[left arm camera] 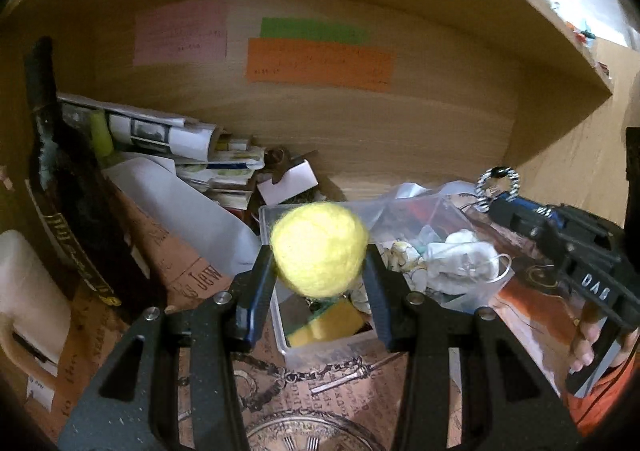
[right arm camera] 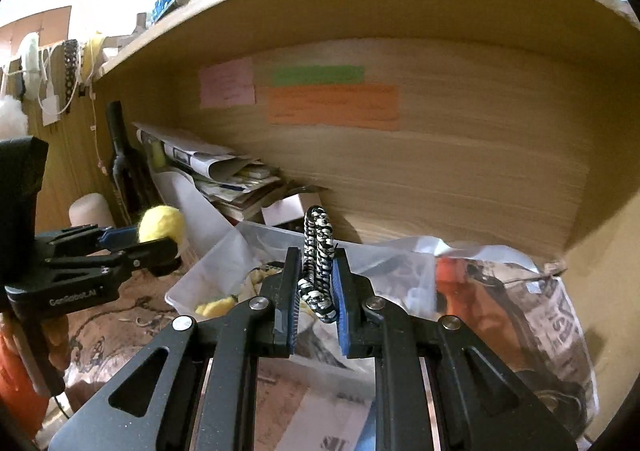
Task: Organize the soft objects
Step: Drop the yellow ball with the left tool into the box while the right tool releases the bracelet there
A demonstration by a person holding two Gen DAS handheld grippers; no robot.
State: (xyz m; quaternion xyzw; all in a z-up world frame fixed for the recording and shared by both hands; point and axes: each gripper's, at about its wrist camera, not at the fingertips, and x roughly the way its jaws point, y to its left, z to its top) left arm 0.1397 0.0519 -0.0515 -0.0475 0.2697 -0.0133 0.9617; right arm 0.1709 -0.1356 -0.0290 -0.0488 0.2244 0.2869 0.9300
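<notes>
Left gripper [left arm camera: 320,271]: fingers pressed against both sides of a yellow felt ball [left arm camera: 319,249], which is pinched between the blue pads and held in the air. The ball hangs directly above the clear plastic box [left arm camera: 280,325]. Seen from the right wrist camera, the same ball [right arm camera: 162,225] sits at the left gripper's tip [right arm camera: 160,247], to the left of the box [right arm camera: 188,287] and higher than its rim.

Right gripper [right arm camera: 316,283]: fingers closed on a black-and-white braided cord [right arm camera: 318,263], folded into a loop. The loop stands upright between the pads, its top poking out past the fingertips. From the left wrist camera the cord [left arm camera: 498,185] shows as a ring at the end of the right gripper [left arm camera: 516,207], off to the right of the box and above a clear plastic bag [left arm camera: 448,211].

Box contents: a yellow sponge with a green edge [left arm camera: 330,321] lies on the floor of the box, below the ball. Pale patterned cloth [left arm camera: 404,265] lies at the box's right side, beside the bag.

Surroundings, relative to the box: a stack of papers and booklets [left arm camera: 224,167] behind it to the left; a dark bottle [left arm camera: 52,139] further left, leaning against the wooden wall; pink [left arm camera: 180,31], green [left arm camera: 314,29] and orange [left arm camera: 320,65] paper notes on the wooden back panel [left arm camera: 400,131] behind it. A printed brown tablecloth [left arm camera: 328,379] lies under the box.
</notes>
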